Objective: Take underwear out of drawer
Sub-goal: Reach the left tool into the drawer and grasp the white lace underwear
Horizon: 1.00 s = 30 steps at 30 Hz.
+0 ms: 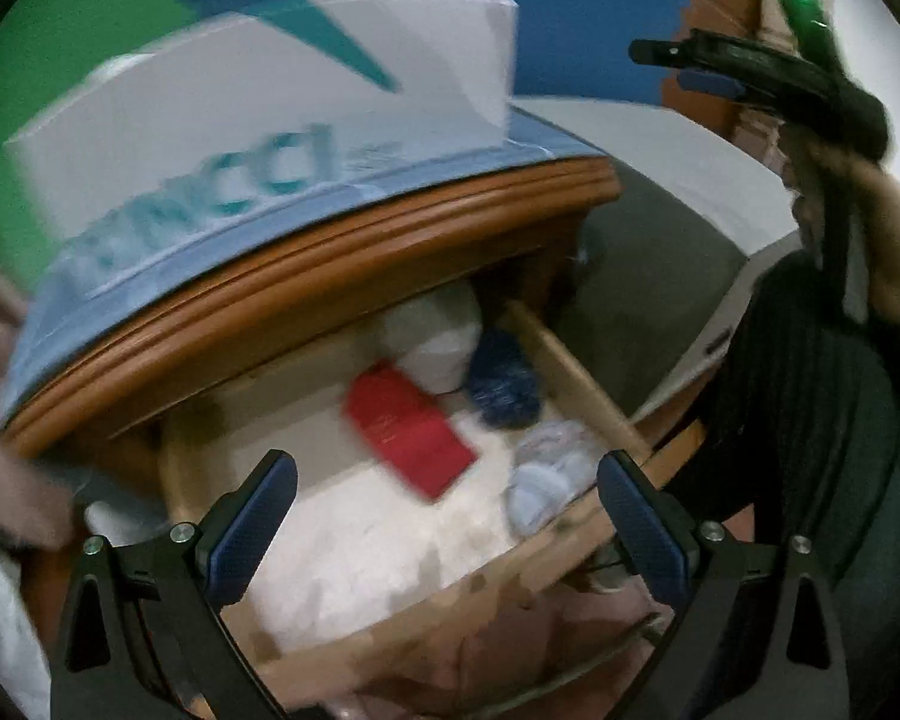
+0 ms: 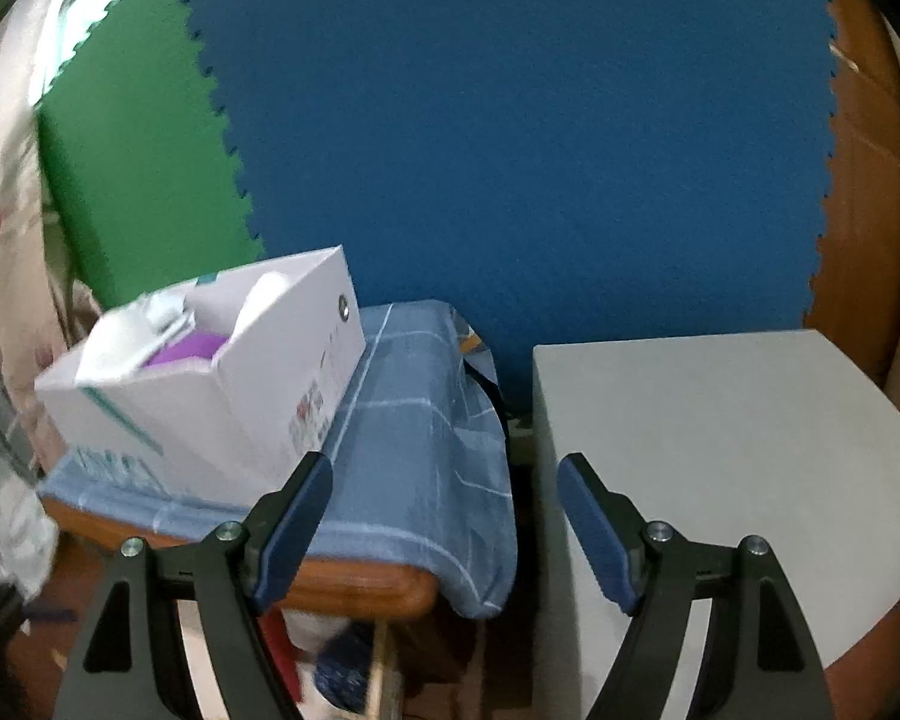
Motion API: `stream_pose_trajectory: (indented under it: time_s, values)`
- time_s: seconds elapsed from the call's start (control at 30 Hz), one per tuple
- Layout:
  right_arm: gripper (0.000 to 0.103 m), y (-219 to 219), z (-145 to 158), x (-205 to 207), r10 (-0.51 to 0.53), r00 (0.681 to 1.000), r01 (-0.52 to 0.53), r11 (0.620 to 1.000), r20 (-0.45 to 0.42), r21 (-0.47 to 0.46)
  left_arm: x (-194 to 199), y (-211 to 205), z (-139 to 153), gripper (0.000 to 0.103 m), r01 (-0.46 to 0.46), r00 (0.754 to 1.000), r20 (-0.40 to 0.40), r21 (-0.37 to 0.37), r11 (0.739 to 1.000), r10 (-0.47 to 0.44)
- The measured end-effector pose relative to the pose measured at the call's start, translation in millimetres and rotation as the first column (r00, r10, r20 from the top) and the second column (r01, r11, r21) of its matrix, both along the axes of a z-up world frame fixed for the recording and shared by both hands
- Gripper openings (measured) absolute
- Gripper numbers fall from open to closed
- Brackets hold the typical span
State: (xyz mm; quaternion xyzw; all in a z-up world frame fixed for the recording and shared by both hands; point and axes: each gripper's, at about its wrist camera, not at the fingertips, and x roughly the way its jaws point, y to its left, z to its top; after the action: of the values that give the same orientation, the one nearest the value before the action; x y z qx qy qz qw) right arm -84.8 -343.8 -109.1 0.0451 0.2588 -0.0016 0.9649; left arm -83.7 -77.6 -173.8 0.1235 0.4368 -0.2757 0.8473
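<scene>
The left wrist view looks down into the open wooden drawer [image 1: 576, 381]. Inside lie a dark blue rolled garment [image 1: 501, 381], a pale blue crumpled garment [image 1: 546, 474], a white bundle [image 1: 435, 342], a red booklet [image 1: 411, 426] and white cloth [image 1: 342, 546]. My left gripper [image 1: 447, 468] hovers open above the drawer's front, nothing between its fingers. My right gripper [image 2: 445, 465] is open and empty too, up above the cabinet top; in the left wrist view the right gripper [image 1: 684, 66] shows at the upper right, held by a hand in a dark sleeve.
A white cardboard box [image 2: 210, 384] stands on the blue checked cloth [image 2: 426, 438] over the cabinet top. A grey block [image 2: 720, 468] stands to the right of the cabinet. Blue and green foam mats [image 2: 510, 150] line the wall. A person's dark-clothed body [image 1: 810, 420] is at the drawer's right.
</scene>
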Motion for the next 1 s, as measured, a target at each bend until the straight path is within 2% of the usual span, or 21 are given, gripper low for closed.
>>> stream_pose_trajectory:
  time_s: [0.07, 0.13, 0.17, 0.23, 0.3, 0.4, 0.43, 0.53, 0.6, 0.67, 0.77, 0.87, 0.9, 0.93, 1.0]
  values:
    - [0.08, 1.8, 0.7, -4.7, 0.023, 1.0, -0.023, 1.0, 0.021, 0.012, 18.7, -21.7, -13.8, 0.099, 0.051, 0.997, -0.066, -0.007, 0.999, -0.051]
    - [0.08, 6.6, 4.9, -10.5, 0.052, 0.996, -0.052, 0.999, 0.067, 0.009, 33.1, -39.1, -29.7, 0.099, 0.07, 0.99, -0.127, 0.019, 0.997, -0.067]
    - [0.08, 8.1, 3.5, -10.7, 0.059, 0.996, -0.06, 0.998, 0.065, 0.002, 41.3, -51.4, -44.6, 0.099, 0.084, 0.978, -0.194, 0.031, 0.996, -0.076]
    - [0.08, 11.3, -0.1, -7.4, 0.064, 0.997, -0.064, 0.998, 0.045, -0.014, 50.9, -66.1, -63.8, 0.099, 0.088, 0.957, -0.279, 0.039, 0.995, -0.073]
    - [0.08, 11.4, -2.5, -5.2, 0.076, 0.997, -0.075, 0.997, 0.027, -0.006, 58.7, -78.5, -86.9, 0.099, 0.055, 0.932, -0.361, 0.054, 0.997, -0.031]
    - [0.08, 6.9, -5.7, -2.3, 0.08, 0.997, -0.08, 0.996, 0.013, 0.024, 68.6, -85.8, -114.4, 0.099, -0.025, 0.881, -0.469, 0.088, 0.996, 0.064]
    - [0.08, 4.9, -6.1, -2.6, 0.081, 0.997, -0.082, 0.996, 0.015, 0.038, 70.6, -89.5, -125.1, 0.098, -0.034, 0.853, -0.516, 0.098, 0.995, 0.08]
    - [0.08, 0.3, -8.4, -1.0, 0.08, 0.997, -0.08, 0.994, 0.01, 0.073, 73.2, -98.1, -146.7, 0.097, -0.018, 0.811, -0.575, 0.155, 0.988, 0.105]
    - [0.08, -2.3, -9.4, -0.8, 0.079, 0.997, -0.08, 0.993, 0.006, 0.09, 75.1, -101.2, -159.7, 0.092, -0.009, 0.767, -0.627, 0.203, 0.979, 0.137]
    - [0.08, -3.4, -9.1, -1.8, 0.082, 0.997, -0.083, 0.991, 0.011, 0.101, 76.4, -101.1, -166.7, 0.091, -0.037, 0.725, -0.667, 0.21, 0.977, 0.171]
    - [0.08, -1.8, -8.8, -2.7, 0.091, 0.996, -0.092, 0.991, 0.015, 0.099, 73.0, -105.6, -178.7, 0.09, -0.019, 0.689, -0.699, 0.249, 0.968, 0.193]
    - [0.08, 0.8, -9.4, -2.3, 0.099, 0.995, -0.1, 0.991, 0.009, 0.091, 69.6, -108.8, -188.2, 0.078, 0.012, 0.64, -0.746, 0.247, 0.969, 0.182]
    - [0.08, 2.0, -9.8, -1.7, 0.104, 0.995, -0.104, 0.991, 0.007, 0.09, 68.2, -110.4, -190.6, 0.068, 0.022, 0.626, -0.762, 0.232, 0.973, 0.167]
    - [0.08, 2.5, -10.1, -1.4, 0.103, 0.995, -0.103, 0.991, 0.003, 0.086, 67.2, -112.2, -192.4, 0.057, 0.036, 0.623, -0.767, 0.227, 0.973, 0.156]
    - [0.08, 4.0, -10.6, -0.8, 0.102, 0.995, -0.101, 0.992, -0.001, 0.078, 60.5, -115.7, -197.4, 0.046, 0.07, 0.606, -0.784, 0.221, 0.973, 0.134]
